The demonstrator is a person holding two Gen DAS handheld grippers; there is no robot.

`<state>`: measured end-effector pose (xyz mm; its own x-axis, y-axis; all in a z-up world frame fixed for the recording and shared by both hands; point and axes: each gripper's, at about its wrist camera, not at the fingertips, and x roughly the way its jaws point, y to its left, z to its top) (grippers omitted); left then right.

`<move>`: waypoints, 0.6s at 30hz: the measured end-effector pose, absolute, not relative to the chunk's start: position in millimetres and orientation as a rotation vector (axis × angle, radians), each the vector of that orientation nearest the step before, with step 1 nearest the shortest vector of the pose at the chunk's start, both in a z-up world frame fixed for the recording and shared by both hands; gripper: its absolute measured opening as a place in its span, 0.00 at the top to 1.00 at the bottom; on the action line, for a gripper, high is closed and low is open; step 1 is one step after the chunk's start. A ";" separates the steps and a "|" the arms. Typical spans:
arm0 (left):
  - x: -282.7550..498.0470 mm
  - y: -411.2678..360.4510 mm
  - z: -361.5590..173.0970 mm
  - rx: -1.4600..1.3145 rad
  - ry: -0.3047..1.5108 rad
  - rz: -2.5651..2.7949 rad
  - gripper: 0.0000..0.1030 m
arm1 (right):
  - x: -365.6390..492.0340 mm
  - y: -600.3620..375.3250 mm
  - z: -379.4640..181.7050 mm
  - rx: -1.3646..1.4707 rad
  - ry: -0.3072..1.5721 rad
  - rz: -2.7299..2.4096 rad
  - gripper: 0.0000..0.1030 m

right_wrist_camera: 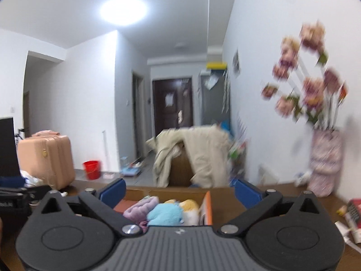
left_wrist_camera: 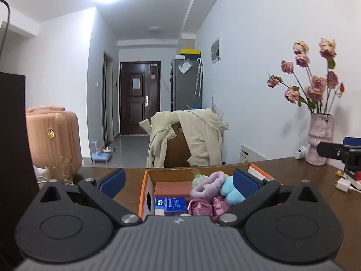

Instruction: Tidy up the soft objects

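An orange-edged cardboard box (left_wrist_camera: 144, 194) stands on the brown table right in front of my left gripper (left_wrist_camera: 179, 181), which is open and empty above it. Inside lie a lilac fluffy band (left_wrist_camera: 206, 185), a light blue plush (left_wrist_camera: 232, 192), pink satin scrunchies (left_wrist_camera: 200, 206), a terracotta block (left_wrist_camera: 172, 188) and a blue packet (left_wrist_camera: 170, 204). In the blurred right wrist view my right gripper (right_wrist_camera: 180, 190) is open and empty over the same box (right_wrist_camera: 208, 207), where the blue plush (right_wrist_camera: 164, 214), a yellow-white plush (right_wrist_camera: 189, 210) and the lilac band (right_wrist_camera: 141, 206) show.
A pink vase of roses (left_wrist_camera: 319, 140) stands at the table's right by the wall. A charger and small items (left_wrist_camera: 344, 184) lie near it. A glass (left_wrist_camera: 58, 169) and a dark bag (left_wrist_camera: 13, 135) stand at the left. A chair with a beige coat (left_wrist_camera: 187, 135) is behind the table.
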<state>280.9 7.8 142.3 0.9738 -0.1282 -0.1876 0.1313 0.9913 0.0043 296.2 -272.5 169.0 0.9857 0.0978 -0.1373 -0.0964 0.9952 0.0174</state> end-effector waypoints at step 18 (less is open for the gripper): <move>137.8 14.6 124.1 0.011 0.126 -0.069 0.00 | 167.5 -240.6 141.5 0.002 0.139 0.145 0.00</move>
